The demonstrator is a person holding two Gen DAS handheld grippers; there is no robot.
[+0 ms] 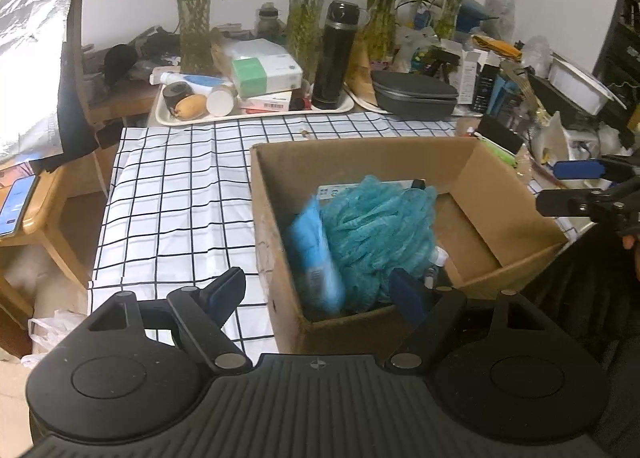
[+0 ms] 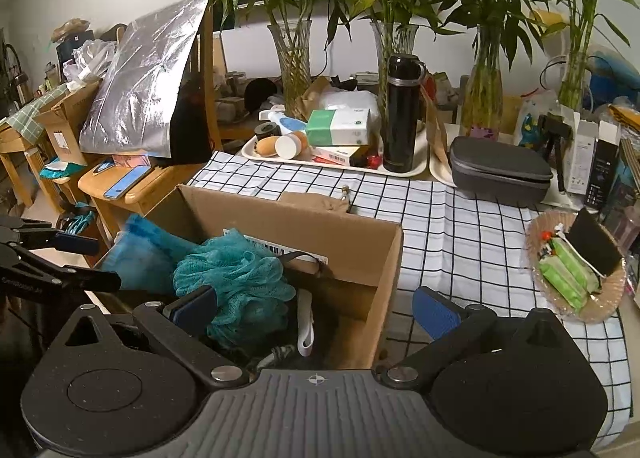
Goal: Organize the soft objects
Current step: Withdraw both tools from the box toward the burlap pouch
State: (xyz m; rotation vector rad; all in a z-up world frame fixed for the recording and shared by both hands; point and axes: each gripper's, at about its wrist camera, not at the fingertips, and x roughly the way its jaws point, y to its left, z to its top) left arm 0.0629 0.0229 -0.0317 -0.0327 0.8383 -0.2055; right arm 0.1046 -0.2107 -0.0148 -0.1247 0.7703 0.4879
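Along the top of both views the back of the tabletop is crowded: a white tray [image 1: 256, 119] holds a black flask [image 1: 334, 54], a green-and-white tissue box [image 1: 266, 72] and a white tube [image 1: 188, 79], glass vases of bamboo [image 2: 294, 70] stand behind it, and a dark grey zip case [image 2: 500, 172] lies to the right. At the right edge of the right wrist view a shallow woven basket [image 2: 612, 298] carries green packets [image 2: 568, 278] and a black sponge [image 2: 596, 244]. A silver foil bag [image 2: 144, 90] leans in the upper left, above a wooden side table with a phone [image 2: 128, 180] on it. The cardboard box [image 1: 504, 202] sits at the centre of the left wrist view, open-topped; inside lie the teal mesh bath pouf [image 1: 380, 226], a blurred light blue packet [image 1: 316, 254] against the box's left wall, and some bottles lower right. The left tongs [image 1: 320, 292] stand wide, one pad outside the box's left wall, the other over its near rim, with nothing gripped. The right tongs [image 2: 316, 310] are also spread wide across the box's near right corner, empty. The box rests on a white cloth with a black grid [image 1: 176, 194] covering the tabletop.
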